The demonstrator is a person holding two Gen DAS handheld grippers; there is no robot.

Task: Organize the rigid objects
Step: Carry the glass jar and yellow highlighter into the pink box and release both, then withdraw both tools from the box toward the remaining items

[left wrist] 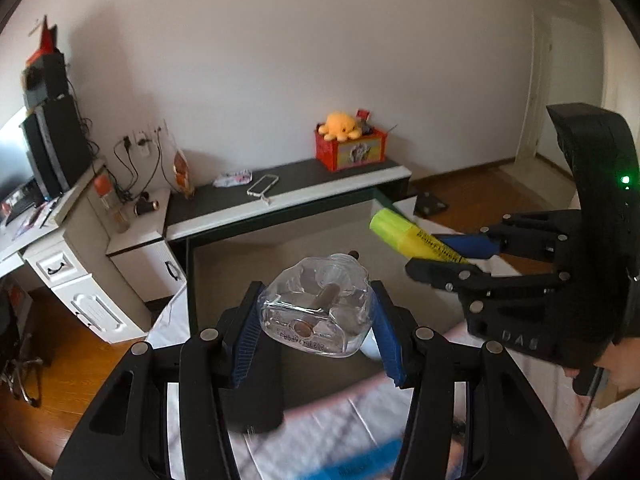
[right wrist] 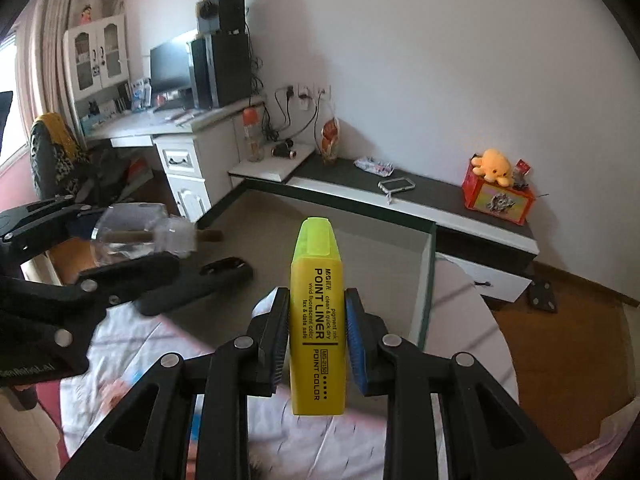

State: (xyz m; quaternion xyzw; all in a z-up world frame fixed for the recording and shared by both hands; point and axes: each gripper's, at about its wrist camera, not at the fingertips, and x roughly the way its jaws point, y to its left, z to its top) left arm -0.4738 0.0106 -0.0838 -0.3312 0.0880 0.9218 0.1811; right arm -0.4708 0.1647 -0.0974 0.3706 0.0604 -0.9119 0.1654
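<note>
A clear glass bottle with a dark tube inside sits between the blue pads of my left gripper, which is shut on it. In the right wrist view the same bottle shows blurred at the left, in my left gripper. A yellow highlighter marked POINT LINER stands upright, cap away from me, with my right gripper shut on its body. The left wrist view shows the highlighter at the right, pinched by my right gripper. Both grippers hang above a grey tray.
The grey tray has a dark green rim and holds a black object. Behind it, a low dark shelf carries a phone and a red box with an orange plush. A white desk stands left. Patterned bedding lies below.
</note>
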